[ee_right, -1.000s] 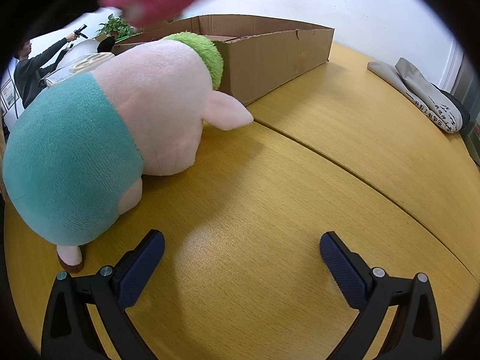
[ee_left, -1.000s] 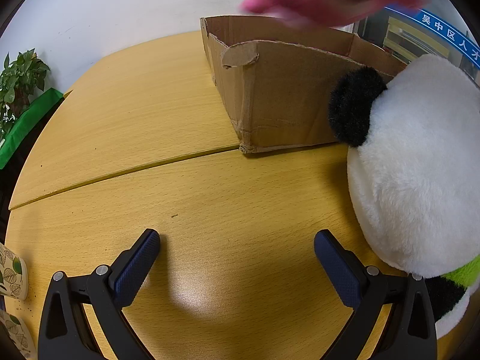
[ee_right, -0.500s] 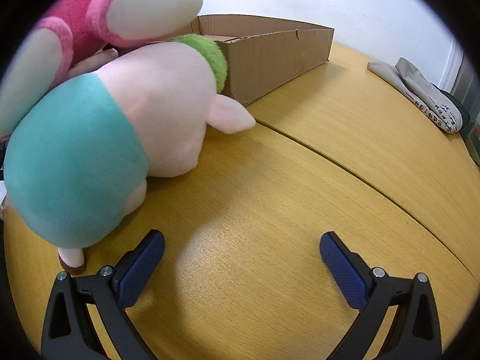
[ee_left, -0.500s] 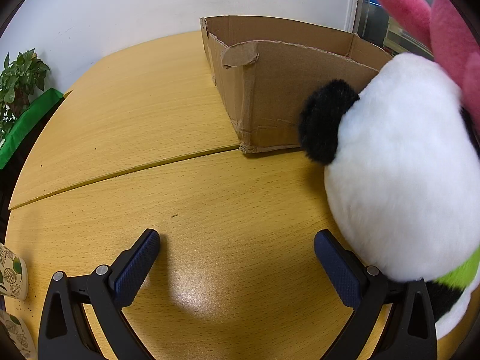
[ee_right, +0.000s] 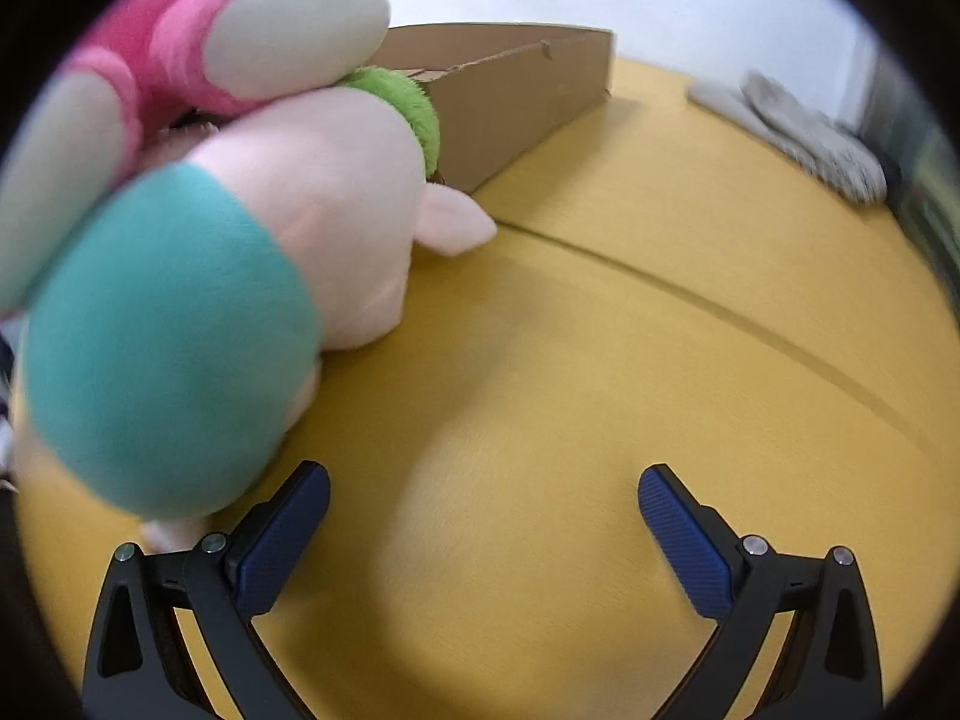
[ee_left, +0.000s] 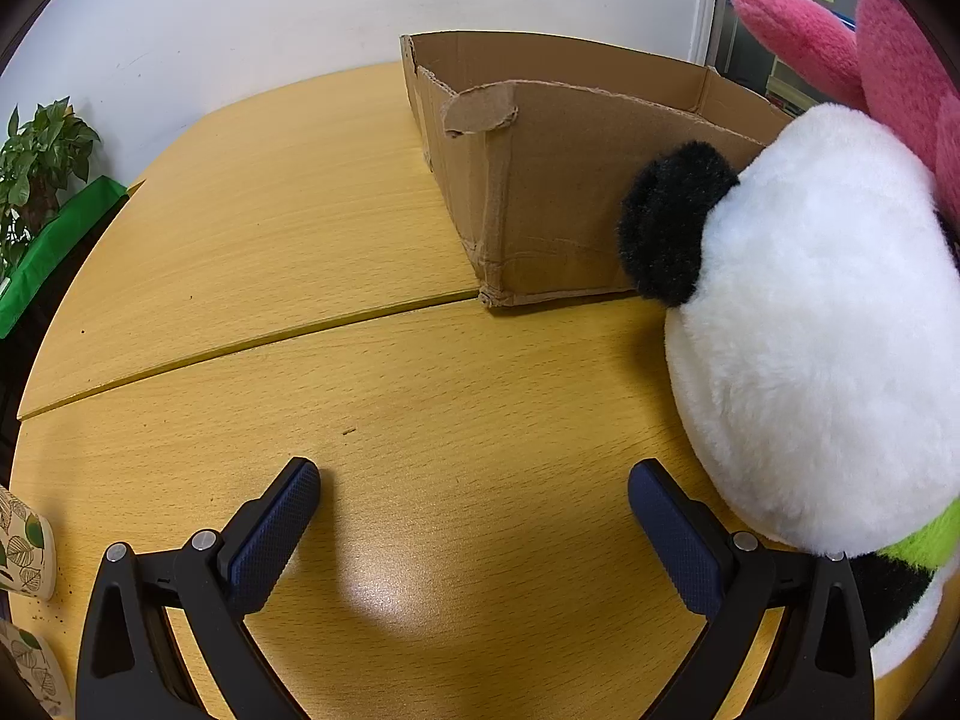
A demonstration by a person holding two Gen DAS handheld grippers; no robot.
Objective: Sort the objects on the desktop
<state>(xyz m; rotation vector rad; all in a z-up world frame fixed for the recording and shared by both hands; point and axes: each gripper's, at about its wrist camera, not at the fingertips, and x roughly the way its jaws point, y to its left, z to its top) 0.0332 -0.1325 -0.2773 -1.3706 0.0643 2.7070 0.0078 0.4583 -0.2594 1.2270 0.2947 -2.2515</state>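
An open cardboard box (ee_left: 576, 180) stands on the yellow wooden table (ee_left: 300, 252); it also shows in the right wrist view (ee_right: 516, 96). A white-and-black panda plush (ee_left: 828, 348) lies right of my left gripper (ee_left: 474, 516), which is open and empty above bare table. A pink plush (ee_left: 852, 54) rests behind the panda. In the right wrist view a pale pink plush with a teal back (ee_right: 240, 288) lies left of my open, empty right gripper (ee_right: 483, 516), with the pink plush (ee_right: 180, 60) on top of it.
A potted plant (ee_left: 36, 180) stands beyond the table's left edge. Leaf-patterned paper cups (ee_left: 24, 546) sit at the near left. Grey folded cloth (ee_right: 798, 132) lies at the table's far right edge.
The pink plush came down onto the other plushes. The panda shifted slightly. The right gripper moved closer to the teal-backed plush; the left gripper has not moved.
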